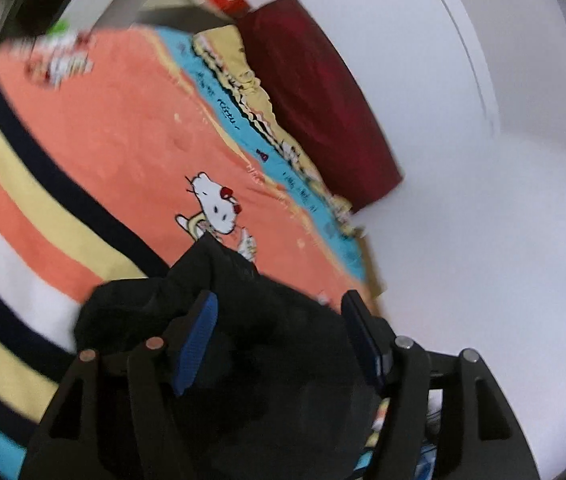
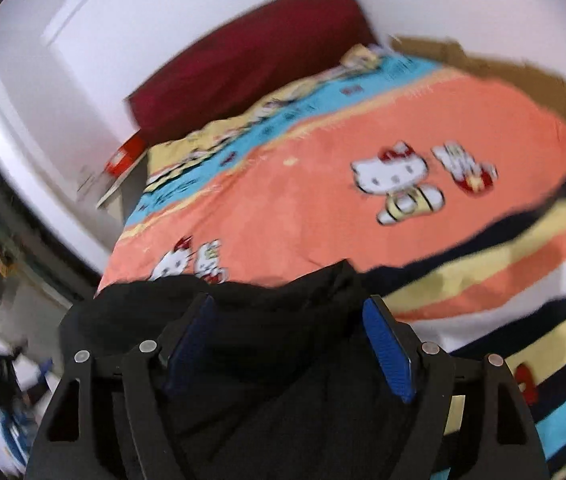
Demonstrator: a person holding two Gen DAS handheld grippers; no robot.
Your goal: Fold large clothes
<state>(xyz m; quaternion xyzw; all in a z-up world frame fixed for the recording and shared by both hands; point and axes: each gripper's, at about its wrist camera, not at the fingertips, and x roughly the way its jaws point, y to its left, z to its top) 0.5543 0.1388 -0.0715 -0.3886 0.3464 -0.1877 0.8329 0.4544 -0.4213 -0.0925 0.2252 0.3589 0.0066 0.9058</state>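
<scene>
Black tongs [image 1: 279, 320] [image 2: 289, 322], blue ribbed pads [image 1: 197, 344], seemingly silver and copper pivot screws.

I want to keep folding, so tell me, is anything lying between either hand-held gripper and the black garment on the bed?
Nothing visible is. The black garment lies right between the spread blue pads of the left hand-held gripper and likewise between those of the right hand-held gripper, on the cartoon-cat bedspread. Both stand open.

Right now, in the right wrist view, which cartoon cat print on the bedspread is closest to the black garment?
The small cat print at the orange band's lower left, just above the black garment. The larger cat print lies farther up the bedspread.
</scene>
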